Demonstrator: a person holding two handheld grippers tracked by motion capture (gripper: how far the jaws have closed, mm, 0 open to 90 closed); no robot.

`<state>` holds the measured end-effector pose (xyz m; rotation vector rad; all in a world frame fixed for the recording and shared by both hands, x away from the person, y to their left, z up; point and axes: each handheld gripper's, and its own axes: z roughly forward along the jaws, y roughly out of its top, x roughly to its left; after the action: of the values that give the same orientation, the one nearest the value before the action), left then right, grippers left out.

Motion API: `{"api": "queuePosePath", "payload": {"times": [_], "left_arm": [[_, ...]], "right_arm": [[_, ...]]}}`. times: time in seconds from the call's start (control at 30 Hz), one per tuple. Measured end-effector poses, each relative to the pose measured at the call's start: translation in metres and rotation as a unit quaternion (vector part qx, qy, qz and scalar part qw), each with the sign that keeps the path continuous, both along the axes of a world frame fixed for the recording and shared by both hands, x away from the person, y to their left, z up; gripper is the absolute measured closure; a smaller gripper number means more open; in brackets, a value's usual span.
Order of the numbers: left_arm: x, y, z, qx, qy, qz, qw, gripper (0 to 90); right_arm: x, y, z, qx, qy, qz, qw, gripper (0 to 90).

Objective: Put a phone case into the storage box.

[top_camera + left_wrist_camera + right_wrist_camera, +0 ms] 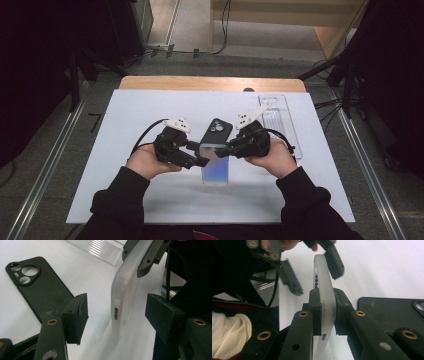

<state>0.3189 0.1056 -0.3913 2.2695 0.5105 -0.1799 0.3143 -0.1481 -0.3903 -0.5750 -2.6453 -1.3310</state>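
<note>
Pinching the frosted phone (325,302) in my right gripper (325,312), I'm keeping my left gripper (117,315) half-wide around it (a bump could twist it loose).

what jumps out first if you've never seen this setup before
At the middle of the white table, the right gripper clamps a frosted translucent phone case on edge, and the left gripper straddles it with its pads apart from it. A black phone case lies flat just behind, with a clear plastic tray far right.
</note>
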Motion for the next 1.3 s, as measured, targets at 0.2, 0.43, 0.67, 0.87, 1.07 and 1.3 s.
{"api": "queuePosePath", "payload": {"times": [0.2,0.43,0.67,0.87,1.07,1.3], "left_arm": [[-0.001,0.000,-0.004,-0.008,0.021,-0.031,0.9993,62.2],[-0.001,0.000,-0.008,-0.010,0.059,-0.061,0.9963,80.4],[0.001,0.007,-0.001,-0.031,0.063,-0.035,0.9969,80.8],[0.005,0.011,0.004,-0.030,0.081,-0.004,0.9963,80.5],[0.007,0.015,0.010,-0.022,0.082,0.042,0.9955,80.4],[0.007,0.020,0.022,-0.010,0.081,0.112,0.9903,80.3]], "right_arm": [[-0.001,0.003,-0.001,0.006,0.000,0.026,0.9996,76.8],[-0.002,0.006,-0.003,0.006,0.014,0.040,0.9991,76.7],[-0.004,0.004,0.001,0.037,0.003,0.011,0.9992,50.4],[-0.005,0.001,0.007,0.043,-0.011,-0.063,0.9970,30.5],[-0.001,-0.003,0.003,0.040,0.008,-0.107,0.9935,27.0],[-0.003,0.002,-0.003,0.020,-0.029,-0.143,0.9891,0.0]]}}
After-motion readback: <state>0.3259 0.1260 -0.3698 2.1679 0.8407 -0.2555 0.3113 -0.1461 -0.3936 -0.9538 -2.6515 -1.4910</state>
